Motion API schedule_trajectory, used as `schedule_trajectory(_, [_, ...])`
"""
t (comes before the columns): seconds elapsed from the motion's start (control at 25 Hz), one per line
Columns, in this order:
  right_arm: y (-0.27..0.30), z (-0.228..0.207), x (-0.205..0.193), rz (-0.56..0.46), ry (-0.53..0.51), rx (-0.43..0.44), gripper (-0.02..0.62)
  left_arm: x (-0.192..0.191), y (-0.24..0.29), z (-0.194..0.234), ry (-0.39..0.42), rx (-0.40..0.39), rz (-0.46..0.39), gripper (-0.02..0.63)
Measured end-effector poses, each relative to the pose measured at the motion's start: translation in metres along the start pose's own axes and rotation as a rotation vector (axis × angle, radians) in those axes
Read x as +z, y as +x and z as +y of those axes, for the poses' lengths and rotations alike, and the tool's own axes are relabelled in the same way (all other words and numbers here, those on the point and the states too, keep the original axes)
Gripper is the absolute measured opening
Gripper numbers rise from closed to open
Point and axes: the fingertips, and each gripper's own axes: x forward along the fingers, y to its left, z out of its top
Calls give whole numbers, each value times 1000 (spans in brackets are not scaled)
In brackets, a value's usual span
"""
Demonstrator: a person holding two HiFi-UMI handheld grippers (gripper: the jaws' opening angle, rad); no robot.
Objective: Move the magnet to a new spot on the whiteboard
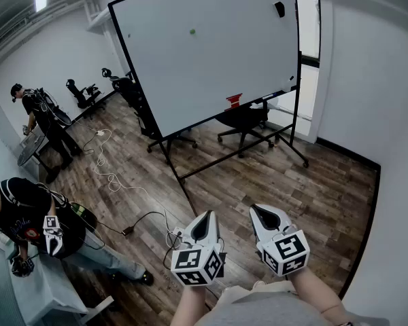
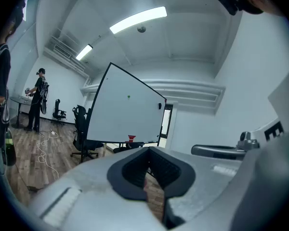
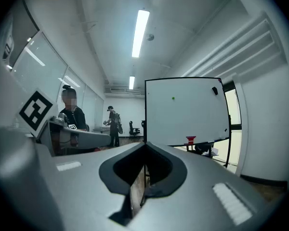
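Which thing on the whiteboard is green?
The small dot high in the middle; the top-right corner piece is black, the bottom-edge piece red.

White walls [image 1: 387, 80] are closing in a wood-plank floor [image 1: 258, 182], where a white cable [image 1: 106, 172] is trailing across the boards. Black office chairs [image 1: 81, 94] are standing by the far wall, and another black chair [image 1: 248, 119] is sitting nearer the tall window [image 1: 309, 39]. Long ceiling strip lights [image 3: 140, 32] are glowing overhead.
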Motion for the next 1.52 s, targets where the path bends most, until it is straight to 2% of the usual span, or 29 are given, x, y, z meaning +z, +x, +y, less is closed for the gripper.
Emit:
schedule_trajectory(0.6, [5, -10, 6, -18, -4, 54, -3, 6, 20, -11, 20, 18, -8, 5])
schedule_trajectory(0.84, [7, -21, 14, -79, -13, 92, -2, 4, 35, -19, 21, 31, -13, 5])
schedule_trajectory(1.52, [32, -67, 4, -43, 26, 150, -2, -4, 76, -26, 12, 87, 1, 5])
